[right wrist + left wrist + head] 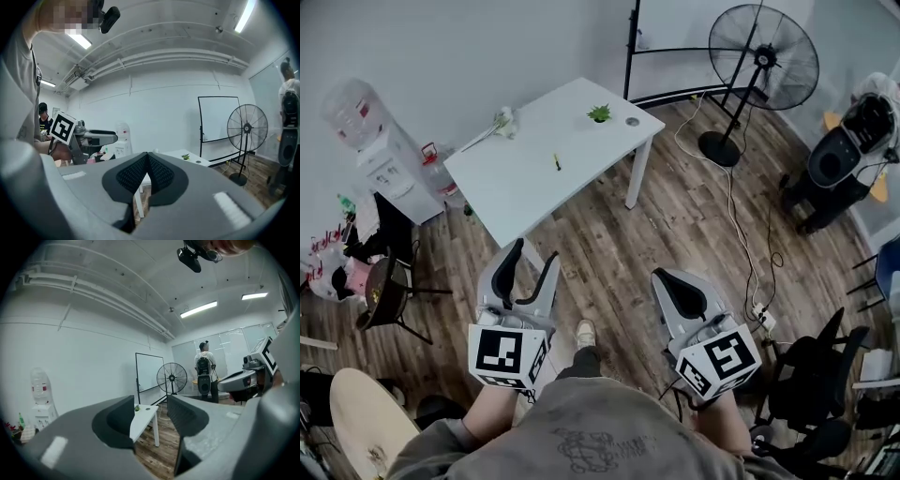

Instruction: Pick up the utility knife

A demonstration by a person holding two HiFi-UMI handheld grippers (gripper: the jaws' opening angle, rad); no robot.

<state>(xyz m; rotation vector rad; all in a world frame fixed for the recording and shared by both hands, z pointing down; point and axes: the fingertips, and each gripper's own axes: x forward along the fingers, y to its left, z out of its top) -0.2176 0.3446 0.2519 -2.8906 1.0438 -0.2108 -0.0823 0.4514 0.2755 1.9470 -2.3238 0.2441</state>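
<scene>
Knife (pixel 555 161) is seen lying flat on the white table (pixel 516 187), near its middle, apart from everything else on it. Its long axis runs roughly away from the person, slightly tilted. It lies ahead of both grippers and well apart from them; nothing is touched yet. The left gripper (pixel 534 255) is held with jaws spread and nothing between them, and the table is framed in that gap in the left gripper view. The right gripper (pixel 664 279) is clenched, pads meeting, nothing gripped. The left is judged nearer and almost in line with the knife, so a forward reach by it is expected. No container holds the knife. A small potted plant (pixel 599 113) stands near the far corner beside a small round item (pixel 632 121), not identifiable.
</scene>
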